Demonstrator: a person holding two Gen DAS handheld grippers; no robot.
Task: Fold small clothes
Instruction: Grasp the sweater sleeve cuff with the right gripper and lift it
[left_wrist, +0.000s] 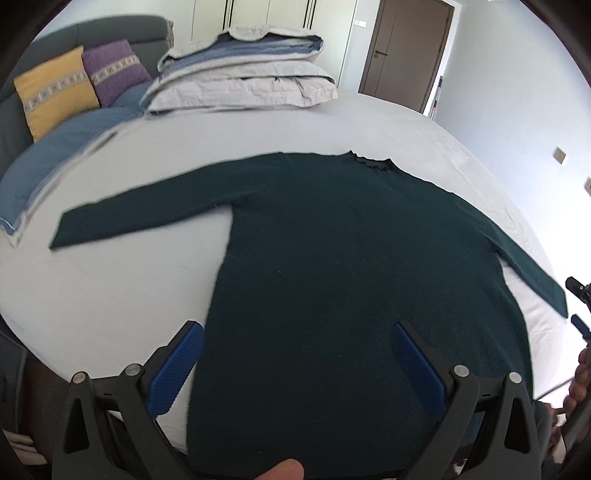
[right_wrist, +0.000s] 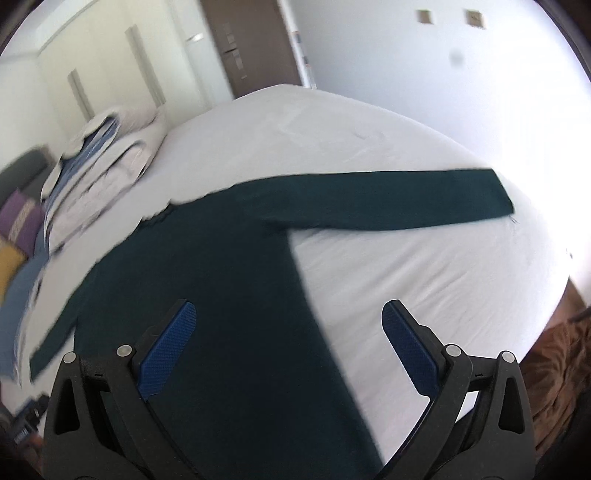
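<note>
A dark green long-sleeved sweater (left_wrist: 340, 258) lies flat on the white bed (left_wrist: 110, 295), sleeves spread out, collar at the far side. My left gripper (left_wrist: 297, 334) hovers open over the sweater's near left hem, its blue pads (left_wrist: 177, 373) wide apart with nothing between them. In the right wrist view the same sweater (right_wrist: 221, 277) stretches left, one sleeve (right_wrist: 406, 203) reaching right. My right gripper (right_wrist: 288, 314) is open above the sweater's near right edge, nothing held. The right gripper's tip (left_wrist: 580, 291) shows at the right edge of the left wrist view.
A folded duvet and pillow stack (left_wrist: 243, 74) sits at the far side of the bed. Yellow (left_wrist: 51, 96) and purple (left_wrist: 114, 70) cushions lean on a grey headboard at far left. A brown door (left_wrist: 402, 51) stands beyond. White sheet (right_wrist: 443, 295) lies right of the sweater.
</note>
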